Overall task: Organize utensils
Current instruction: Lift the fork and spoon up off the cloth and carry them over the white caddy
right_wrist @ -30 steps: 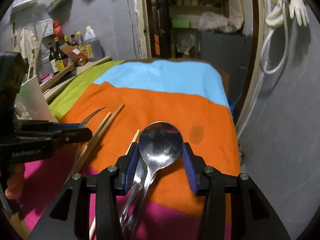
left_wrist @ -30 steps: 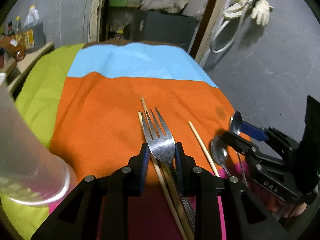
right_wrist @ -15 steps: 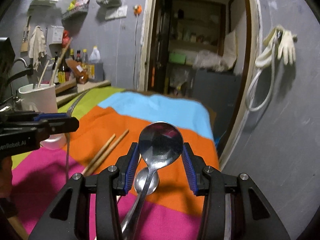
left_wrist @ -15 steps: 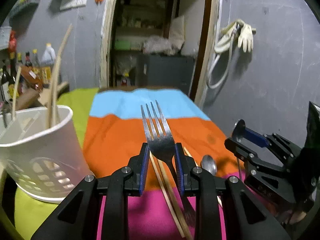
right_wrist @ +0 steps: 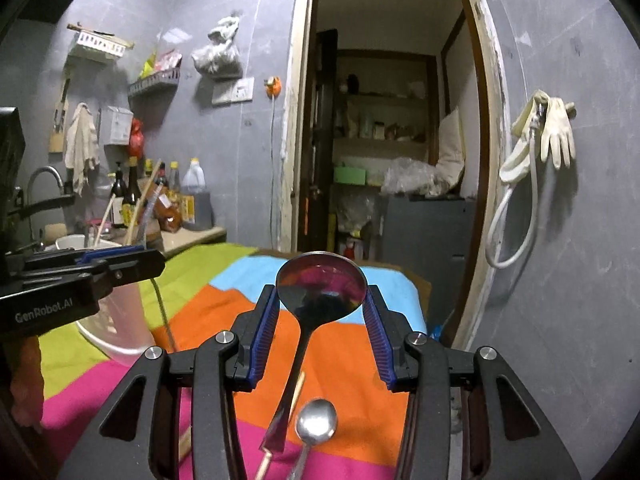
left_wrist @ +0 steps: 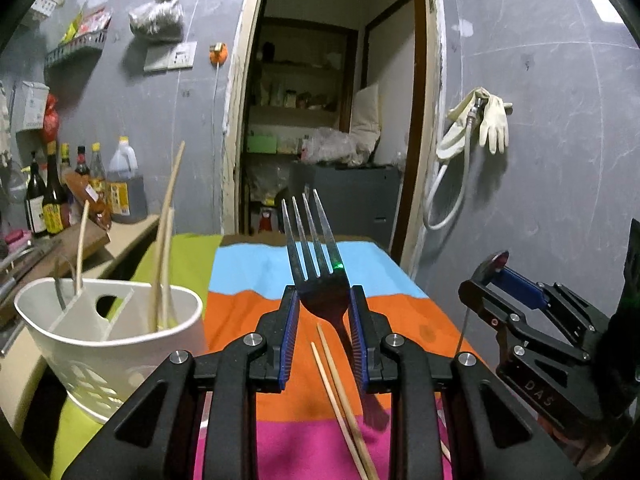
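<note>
My left gripper is shut on a steel fork, tines pointing up and away, lifted above the striped cloth. The white utensil holder stands to its left with chopsticks upright in it. Two chopsticks lie on the cloth under the fork. My right gripper is shut on the bowl of a large spoon, its handle hanging down. A smaller spoon and one chopstick lie on the cloth below it. In the right wrist view the left gripper is at the left, in front of the holder.
A counter with bottles runs behind the holder. An open doorway faces the table's far end. The grey wall at the right carries a hose and gloves. The right gripper hangs close to the right of the left one.
Both grippers have risen off the cloth and tipped upward with the fork and the spoon. The white holder has come fully into the left wrist view.
</note>
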The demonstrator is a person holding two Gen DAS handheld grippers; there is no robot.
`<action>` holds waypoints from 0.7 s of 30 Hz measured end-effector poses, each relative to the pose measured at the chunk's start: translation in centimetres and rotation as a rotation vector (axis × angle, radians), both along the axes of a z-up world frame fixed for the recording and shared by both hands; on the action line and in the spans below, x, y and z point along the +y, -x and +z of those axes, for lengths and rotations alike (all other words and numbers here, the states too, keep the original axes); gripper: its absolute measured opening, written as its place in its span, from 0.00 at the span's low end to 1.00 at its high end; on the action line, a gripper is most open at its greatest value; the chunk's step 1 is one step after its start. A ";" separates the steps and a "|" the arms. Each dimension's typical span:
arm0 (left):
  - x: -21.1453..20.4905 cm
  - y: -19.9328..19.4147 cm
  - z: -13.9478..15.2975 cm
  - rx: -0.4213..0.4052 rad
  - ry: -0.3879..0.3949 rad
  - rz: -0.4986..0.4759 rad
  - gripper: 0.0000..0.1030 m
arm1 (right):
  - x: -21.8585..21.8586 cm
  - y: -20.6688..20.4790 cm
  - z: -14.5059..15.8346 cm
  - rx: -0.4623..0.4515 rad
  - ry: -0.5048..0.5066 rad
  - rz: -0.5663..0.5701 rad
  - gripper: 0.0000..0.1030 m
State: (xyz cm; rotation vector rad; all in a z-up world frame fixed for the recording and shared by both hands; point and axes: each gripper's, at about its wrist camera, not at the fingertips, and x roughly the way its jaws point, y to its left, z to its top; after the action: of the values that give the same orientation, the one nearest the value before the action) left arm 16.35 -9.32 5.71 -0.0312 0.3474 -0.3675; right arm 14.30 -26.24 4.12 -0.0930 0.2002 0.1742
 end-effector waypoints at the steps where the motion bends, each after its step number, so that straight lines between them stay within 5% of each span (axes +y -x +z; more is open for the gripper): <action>1: 0.2 0.2 0.2 -0.007 0.000 0.002 0.20 | 0.0 0.1 0.1 -0.005 -0.002 0.003 0.40; 21: 9.8 3.5 8.0 -0.107 0.051 0.108 0.20 | 7.2 0.8 7.6 -0.145 -0.045 0.158 0.40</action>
State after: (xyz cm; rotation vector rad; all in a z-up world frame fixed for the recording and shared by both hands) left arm 12.83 0.48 13.75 -0.0793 0.2295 -0.2700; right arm 13.46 -19.00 11.75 -0.0768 0.0436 0.3283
